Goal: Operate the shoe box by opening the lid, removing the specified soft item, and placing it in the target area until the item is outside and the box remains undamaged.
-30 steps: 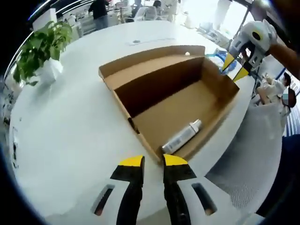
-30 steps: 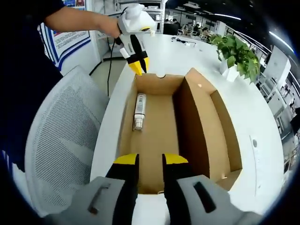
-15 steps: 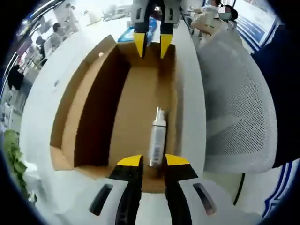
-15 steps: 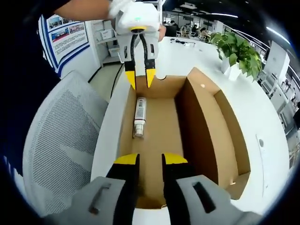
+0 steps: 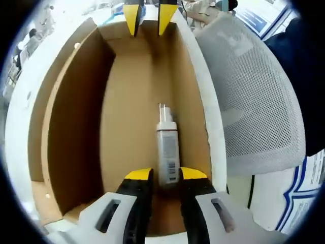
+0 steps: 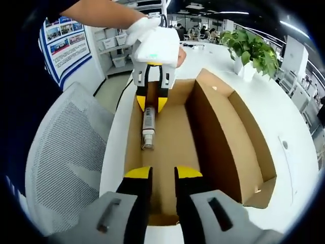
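We hold the left tool, jaws apart, straddling the base of the tube lying along the floor of the open shoe box. We should close gently and lift straight up, clear of the cardboard walls. The right tool waits, slightly apart. A barcode shows on the tube; no words are readable.

Office: mesh chair, wall posters (desks behind).
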Demonstrator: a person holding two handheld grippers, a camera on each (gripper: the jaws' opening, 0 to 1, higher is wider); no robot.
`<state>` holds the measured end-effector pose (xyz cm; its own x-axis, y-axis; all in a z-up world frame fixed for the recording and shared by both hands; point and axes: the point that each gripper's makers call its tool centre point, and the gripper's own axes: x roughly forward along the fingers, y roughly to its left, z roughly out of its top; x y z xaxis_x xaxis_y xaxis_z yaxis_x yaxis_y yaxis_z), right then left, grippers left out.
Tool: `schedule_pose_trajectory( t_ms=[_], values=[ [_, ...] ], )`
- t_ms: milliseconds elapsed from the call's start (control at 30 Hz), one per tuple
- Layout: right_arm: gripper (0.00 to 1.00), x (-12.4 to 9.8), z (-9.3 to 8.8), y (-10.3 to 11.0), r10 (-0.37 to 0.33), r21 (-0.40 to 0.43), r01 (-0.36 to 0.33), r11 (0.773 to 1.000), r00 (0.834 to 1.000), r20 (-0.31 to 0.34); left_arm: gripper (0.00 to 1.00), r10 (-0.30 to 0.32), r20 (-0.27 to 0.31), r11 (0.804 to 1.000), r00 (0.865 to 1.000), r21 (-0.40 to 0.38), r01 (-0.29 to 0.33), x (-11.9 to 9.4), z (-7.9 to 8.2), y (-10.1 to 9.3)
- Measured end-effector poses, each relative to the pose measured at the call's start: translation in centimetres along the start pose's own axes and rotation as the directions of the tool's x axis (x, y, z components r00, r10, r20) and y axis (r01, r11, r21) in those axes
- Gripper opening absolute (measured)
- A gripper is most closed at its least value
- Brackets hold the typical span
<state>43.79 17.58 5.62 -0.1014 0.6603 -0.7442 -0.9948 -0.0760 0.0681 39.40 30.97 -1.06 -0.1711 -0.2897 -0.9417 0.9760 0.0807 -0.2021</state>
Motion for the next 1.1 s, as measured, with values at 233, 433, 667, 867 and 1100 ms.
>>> schedule_pose_trajectory(
  t_ms=[233,433,667,867,1100],
  values=[
    [0.15,0.4,-0.1,-0.2,-0.003,0.009,0.002,1.000,1.000,0.005,0.18,0.052,-0.060,0.997,0.997,0.067,-0.048,0.7,-0.3,0.9],
    [0.14,1.0,0.0,0.0,0.007,0.017,-0.007,1.000,1.000,0.013,0.18,0.043,-0.019,0.999,0.999,0.002,-0.043,1.8,-0.1,-0.1],
    [0.15,2.0,0.4,0.6,0.025,0.012,-0.025,1.000,1.000,0.016,0.23,0.061,0.031,0.998,0.998,-0.001,-0.061,1.6,0.9,0.2],
    [0.16,3.2,0.4,1.4,0.044,0.008,-0.044,0.999,0.999,0.017,0.20,0.083,0.026,0.996,0.996,0.026,-0.084,2.8,0.9,0.2],
    [0.17,4.1,0.1,1.3,0.054,0.031,-0.054,0.998,0.998,0.023,0.19,0.118,0.061,0.993,0.991,0.023,-0.120,3.0,1.3,0.6]
  ],
)
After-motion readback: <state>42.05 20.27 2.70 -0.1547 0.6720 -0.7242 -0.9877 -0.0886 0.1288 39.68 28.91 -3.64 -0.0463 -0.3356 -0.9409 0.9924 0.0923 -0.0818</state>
